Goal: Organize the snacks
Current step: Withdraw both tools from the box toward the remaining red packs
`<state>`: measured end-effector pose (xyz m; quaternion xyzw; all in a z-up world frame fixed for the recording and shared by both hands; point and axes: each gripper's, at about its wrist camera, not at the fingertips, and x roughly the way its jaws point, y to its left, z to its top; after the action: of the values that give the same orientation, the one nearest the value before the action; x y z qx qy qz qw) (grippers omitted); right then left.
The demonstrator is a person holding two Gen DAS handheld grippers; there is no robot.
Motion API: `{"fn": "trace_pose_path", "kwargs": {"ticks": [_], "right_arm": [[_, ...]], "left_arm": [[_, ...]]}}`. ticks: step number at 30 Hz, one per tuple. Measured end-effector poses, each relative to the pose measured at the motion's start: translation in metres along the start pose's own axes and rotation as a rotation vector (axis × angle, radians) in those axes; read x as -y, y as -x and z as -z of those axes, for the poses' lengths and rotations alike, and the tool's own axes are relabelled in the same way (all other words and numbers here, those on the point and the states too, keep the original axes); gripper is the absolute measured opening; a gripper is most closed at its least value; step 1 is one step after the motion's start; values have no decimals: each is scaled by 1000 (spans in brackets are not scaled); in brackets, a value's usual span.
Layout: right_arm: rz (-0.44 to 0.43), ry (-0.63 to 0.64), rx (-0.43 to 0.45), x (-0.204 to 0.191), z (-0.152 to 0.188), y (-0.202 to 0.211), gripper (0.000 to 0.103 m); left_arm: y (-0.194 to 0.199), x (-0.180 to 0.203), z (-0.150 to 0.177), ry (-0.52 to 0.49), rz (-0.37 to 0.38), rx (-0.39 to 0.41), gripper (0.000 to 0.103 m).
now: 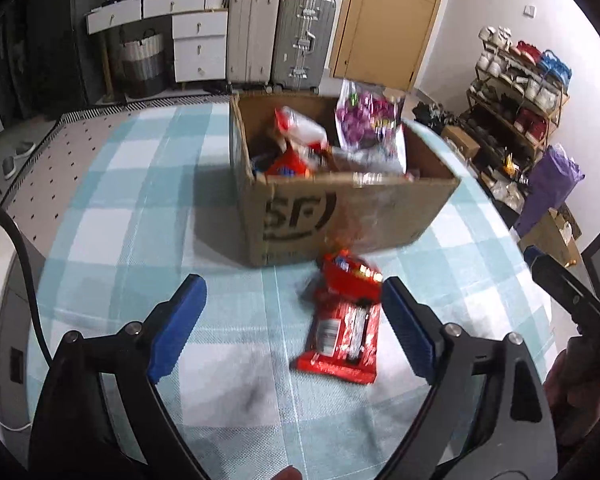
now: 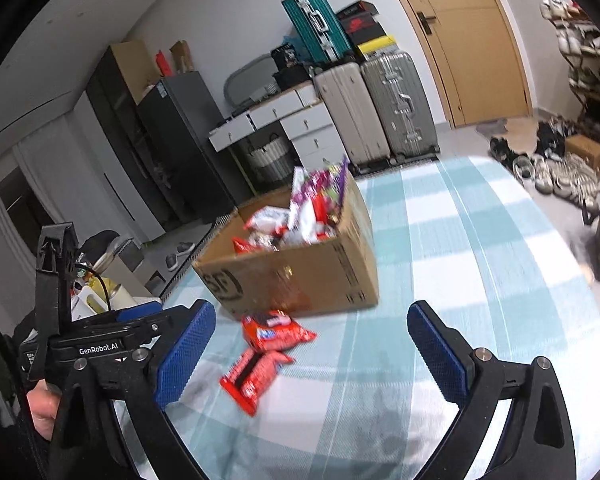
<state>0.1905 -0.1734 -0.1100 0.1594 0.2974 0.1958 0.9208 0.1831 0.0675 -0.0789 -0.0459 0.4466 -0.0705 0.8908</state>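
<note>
Lying lower centre, long axis up-frame, two red snack packs sit between wide, empty left tongs; right tongs wide, empty too.

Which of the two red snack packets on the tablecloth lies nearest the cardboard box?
Find the cardboard box on the checked tablecloth. Just in front of its printed side lie two red packets; the upper red packet almost touches the box and overlaps the longer red packet, which lies nearer the camera.
</note>
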Motion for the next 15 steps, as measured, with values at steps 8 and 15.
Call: {"fn": "trace_pose_path", "kwargs": {"ticks": [8,15], "right_arm": [[24,-11,-42,9,29,-9,98],[24,-44,-67,15,42,-10,98]], "left_arm": [[-37,4,29,-5,32,-66,92],[-67,23,45,-69,40,-127,95]]}}
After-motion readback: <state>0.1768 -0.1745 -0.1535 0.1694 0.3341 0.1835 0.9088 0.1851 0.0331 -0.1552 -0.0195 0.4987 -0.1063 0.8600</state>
